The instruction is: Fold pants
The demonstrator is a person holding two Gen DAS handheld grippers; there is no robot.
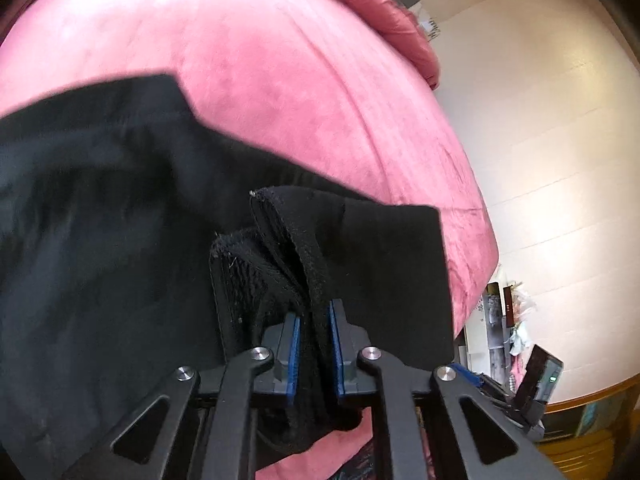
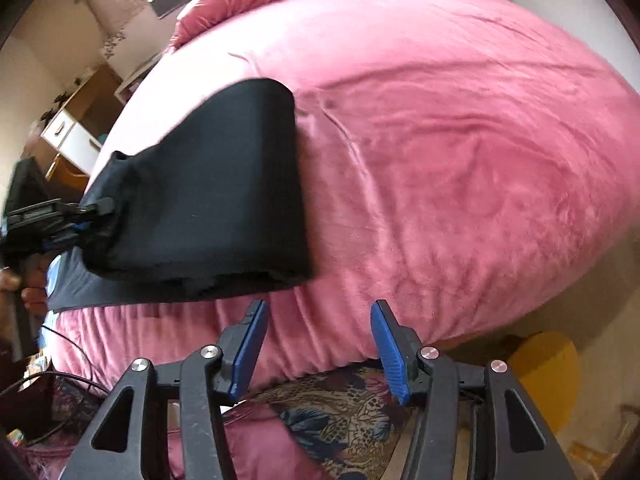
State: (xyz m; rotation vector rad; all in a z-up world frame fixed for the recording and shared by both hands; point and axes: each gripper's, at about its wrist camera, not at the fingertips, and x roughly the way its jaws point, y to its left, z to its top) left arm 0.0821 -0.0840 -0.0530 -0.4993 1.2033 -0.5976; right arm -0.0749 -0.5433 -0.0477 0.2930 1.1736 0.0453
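The black pants [image 2: 208,184] are lying on the pink bed cover [image 2: 460,160], already bunched into a thick, short bundle near the bed's near edge, with a bit of fabric trailing off toward that edge. My left tongs [image 1: 314,340] are clamped down tight on a wad of several layers at one end of the pants, the seamed edge sticking up between the blue pads [image 1: 295,344]. My right tongs [image 2: 318,344] are about half open with nothing in them, hovering just off the near edge of the pants, over the cover.

What worries me: the left grip has a messy stack of layers, so if I pull, I reckon one layer could slip out and the fold goes lopsided. Also the right tongs are close to the plush cover, so closing there might pinch bedding along with the pants, or instead of them. And the bundle sits close to the bed's edge, so a careless drag could slide it off onto the floor.
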